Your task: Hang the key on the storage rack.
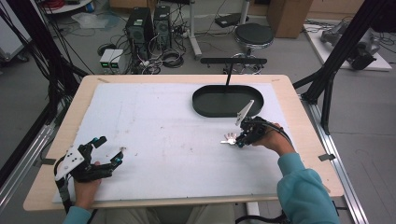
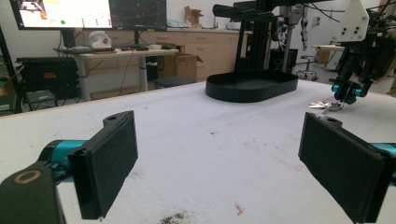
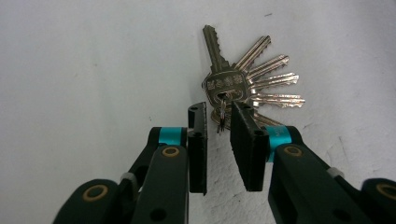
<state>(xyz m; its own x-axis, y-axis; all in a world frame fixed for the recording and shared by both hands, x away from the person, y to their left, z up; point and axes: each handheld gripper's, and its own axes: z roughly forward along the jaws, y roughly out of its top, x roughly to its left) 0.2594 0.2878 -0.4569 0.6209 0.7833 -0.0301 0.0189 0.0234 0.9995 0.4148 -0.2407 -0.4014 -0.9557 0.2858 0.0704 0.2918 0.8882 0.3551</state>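
Directly ahead of my right hand-held gripper [image 3: 218,119], at its jaw tips, lies the bunch of keys [image 3: 247,84] on the white tabletop [image 3: 93,70]. Through the right gripper view I see the key ring standing up in the narrow gap between the two pads, while the blades fan away from me and off to the right of the jaws; the longest key points straight on, roughly in line with the gripper. I read the jaws as nearly closed around the ring but with a sliver of daylight on each side, so not yet pinching it. My judgement is that the grip turns on that ring staying centred between the pads.

From the high view, my right hand-held gripper [image 1: 240,140] is tipped down onto the keys [image 1: 229,139], and my left hand-held gripper [image 1: 108,150] rests well apart, near the opposite edge of the tabletop [image 1: 163,140], so the right is the nearer by far. In the left gripper view its jaws stand wide apart with nothing between them.

Beyond the right hand-held gripper, a little farther from me, sits the black oval tray [image 1: 201,100]; it looks empty in the high view, and in the left gripper view the tray [image 2: 252,88] shows nothing above its rim
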